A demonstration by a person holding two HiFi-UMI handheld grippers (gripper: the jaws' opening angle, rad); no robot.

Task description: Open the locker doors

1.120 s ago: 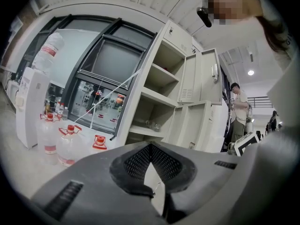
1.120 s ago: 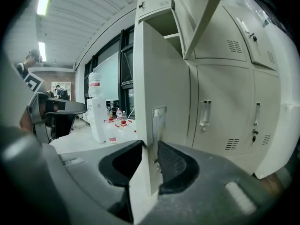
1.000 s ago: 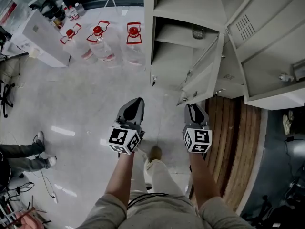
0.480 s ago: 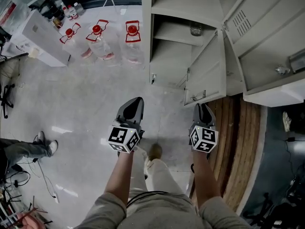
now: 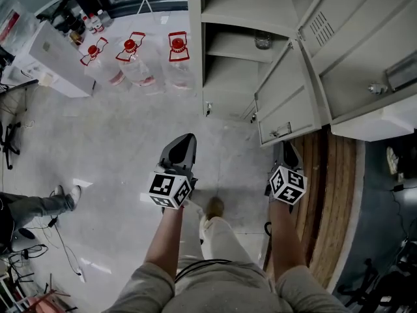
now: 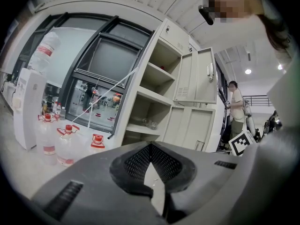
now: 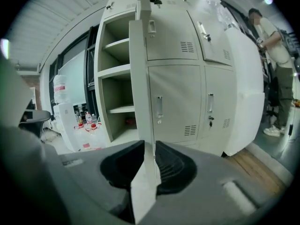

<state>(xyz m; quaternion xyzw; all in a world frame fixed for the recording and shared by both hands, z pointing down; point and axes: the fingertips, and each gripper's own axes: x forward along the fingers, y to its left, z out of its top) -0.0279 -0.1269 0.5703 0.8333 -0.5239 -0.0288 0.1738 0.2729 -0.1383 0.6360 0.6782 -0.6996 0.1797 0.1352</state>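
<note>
The pale grey locker (image 5: 228, 18) stands at the top of the head view with its shelves showing. Its lower door (image 5: 287, 100) hangs swung out, and a larger upper door (image 5: 355, 57) is open to the right. My right gripper (image 5: 285, 150) sits at the lower door's free edge. In the right gripper view that door edge (image 7: 140, 78) runs down between the jaws of the right gripper (image 7: 146, 146); they are closing and the pads lie against it. My left gripper (image 5: 186, 141) hovers over the floor, left of the locker. The left gripper (image 6: 151, 146) is shut and holds nothing.
Three water bottles with red caps (image 5: 133, 60) and a white dispenser (image 5: 49, 47) stand on the floor at the left. A glass jar (image 5: 263, 41) sits on a shelf. Wooden boards (image 5: 326, 194) lie at the right. A person's legs (image 5: 39, 207) are at the left; another person (image 7: 276, 50) stands beyond the lockers.
The right gripper has moved right and back toward me, and the lower door has swung further open with it. The left gripper has stayed put.
</note>
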